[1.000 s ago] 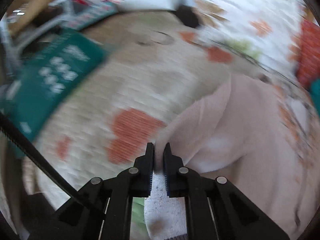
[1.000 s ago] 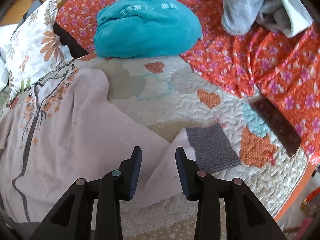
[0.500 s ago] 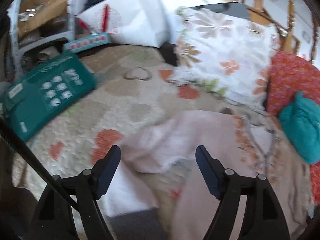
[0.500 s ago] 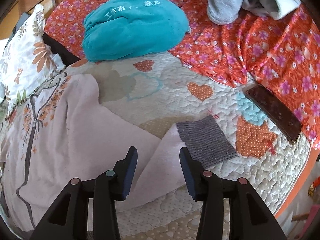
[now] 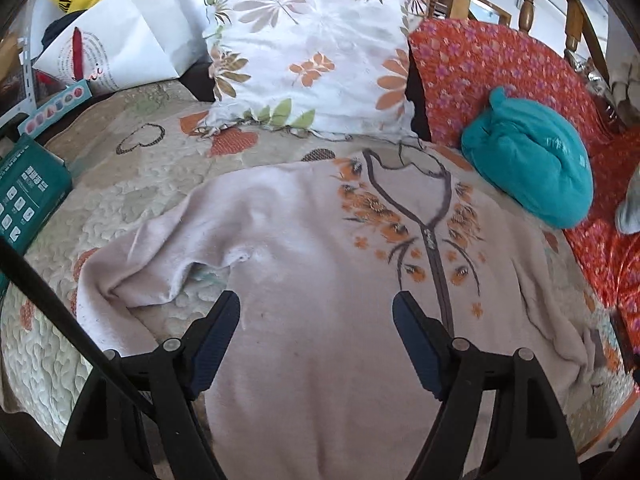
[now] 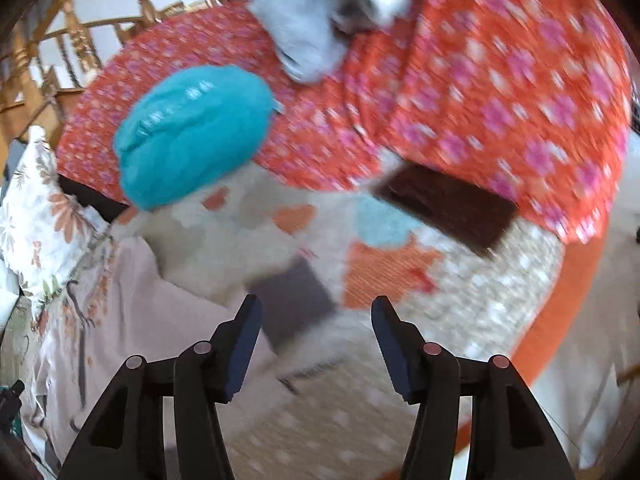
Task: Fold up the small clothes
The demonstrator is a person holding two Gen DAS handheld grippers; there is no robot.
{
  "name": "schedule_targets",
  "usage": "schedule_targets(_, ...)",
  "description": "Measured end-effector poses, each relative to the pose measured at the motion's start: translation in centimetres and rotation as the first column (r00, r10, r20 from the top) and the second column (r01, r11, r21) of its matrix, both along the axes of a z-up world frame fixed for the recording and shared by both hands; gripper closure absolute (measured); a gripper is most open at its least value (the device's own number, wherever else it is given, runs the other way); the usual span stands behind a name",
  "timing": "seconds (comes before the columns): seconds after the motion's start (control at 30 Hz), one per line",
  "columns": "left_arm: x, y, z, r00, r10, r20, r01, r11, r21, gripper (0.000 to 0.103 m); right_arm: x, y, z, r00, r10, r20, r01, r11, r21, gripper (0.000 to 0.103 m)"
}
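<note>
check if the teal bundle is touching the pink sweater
Cannot tell. In the left wrist view the teal bundle sits right at the pink sweater's shoulder edge, but no clear gap or overlap shows; the right wrist view is blurred.

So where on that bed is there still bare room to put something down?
Bare quilt lies between the green box, the floral pillow and the pale sweater. Another patch sits beyond the sweater's grey cuff, below the dark phone. The red blanket side is crowded.

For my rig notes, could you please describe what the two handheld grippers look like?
Both the left gripper and right gripper are black plastic linkages with silvery pivot pins and flat dark blue finger pads. A black cable runs beside the left one.
</note>
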State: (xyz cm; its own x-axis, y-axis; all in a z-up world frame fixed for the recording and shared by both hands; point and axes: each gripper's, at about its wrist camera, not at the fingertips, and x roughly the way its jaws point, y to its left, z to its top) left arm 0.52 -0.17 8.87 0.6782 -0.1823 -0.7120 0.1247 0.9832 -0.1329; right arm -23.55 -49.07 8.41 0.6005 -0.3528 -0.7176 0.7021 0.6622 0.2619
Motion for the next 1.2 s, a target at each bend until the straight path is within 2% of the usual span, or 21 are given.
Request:
schedule_targets(0.13,-0.1,0.8,-0.8,0.999,0.003,-0.041,-0.004,1.000,-0.023,0.025,-0.6,-1.0,-2.6,0.999,-0.003,-0.037,0.006,0.997,0.076,0.041)
schedule_targets(0.23,-0.1,1.3,-1.3,0.998,0.021,-0.059,-0.022,1.000,-0.016,0.025,1.2,-1.7,-4.8,1.000,0.028,-0.014,-0.025,0.977,0.210,0.041)
schedule_targets(0.3,0.0,1.9,-1.7,0.997,0.037,-0.072,-0.038,0.999,-0.017,0.025,2.8,-2.1,-6.1,0.999,0.034,-0.012,-0.030,0.964,0.264,0.039)
schedule_targets(0.4,0.0,2.7,-2.0,0.995,0.054,-0.082,-0.057,0.998,-0.027,0.025,5.5,-2.4,-6.3,1.000,0.008,-0.008,-0.006,0.977,0.213,0.038)
schedule_targets(0.47,0.2,3.3,-2.2,0.993,0.068,-0.093,-0.072,0.997,-0.030,0.025,7.1,-2.7,-6.5,1.000,0.023,-0.009,-0.021,0.975,0.220,0.058)
schedule_targets(0.5,0.2,3.5,-2.2,0.992,0.074,-0.098,-0.078,0.996,-0.032,0.025,7.9,-2.9,-6.7,0.999,0.033,-0.008,-0.031,0.970,0.240,0.093)
schedule_targets(0.53,0.3,3.9,-2.3,0.991,0.085,-0.105,-0.089,0.995,-0.039,0.025,8.2,-3.3,-6.8,0.999,0.044,-0.004,-0.041,0.961,0.272,0.098)
schedule_targets(0.57,0.3,4.3,-2.3,0.990,0.093,-0.108,-0.099,0.994,-0.046,0.025,8.1,-3.9,-6.5,0.999,0.035,0.014,-0.038,0.957,0.289,0.098)
schedule_targets(0.63,0.4,5.2,-2.1,0.987,0.115,-0.110,-0.123,0.990,-0.065,0.025,7.4,-4.9,-4.6,1.000,0.004,0.030,-0.010,0.973,0.230,0.098)
schedule_targets(0.73,0.6,6.3,-1.8,0.985,0.135,-0.109,-0.144,0.986,-0.079,0.025,5.8,-7.3,-0.6,0.996,-0.085,-0.001,0.085,0.995,0.047,0.098)
schedule_targets(0.83,0.7,7.6,-1.6,0.981,0.158,-0.116,-0.169,0.981,-0.095,0.025,4.6,-9.4,2.7,0.980,-0.197,-0.034,0.192,0.976,-0.103,0.098)
schedule_targets(0.93,0.7,8.8,-1.4,0.976,0.178,-0.124,-0.193,0.973,-0.124,0.025,5.1,-9.7,5.1,0.971,-0.237,-0.033,0.227,0.958,-0.177,0.098)
schedule_targets(1.03,0.7,9.8,-1.1,0.972,0.200,-0.123,-0.217,0.965,-0.145,0.025,7.7,-7.5,6.4,0.985,-0.170,-0.016,0.163,0.968,-0.191,0.098)
schedule_targets(1.13,0.8,10.9,-0.7,0.970,0.212,-0.122,-0.231,0.958,-0.167,0.025,11.7,-2.9,7.2,1.000,-0.021,0.000,0.021,0.981,-0.191,0.098)
schedule_targets(1.2,0.7,11.5,-0.4,0.968,0.218,-0.122,-0.237,0.954,-0.182,0.025,15.2,1.4,7.5,0.993,0.119,0.014,-0.114,0.977,-0.177,0.098)
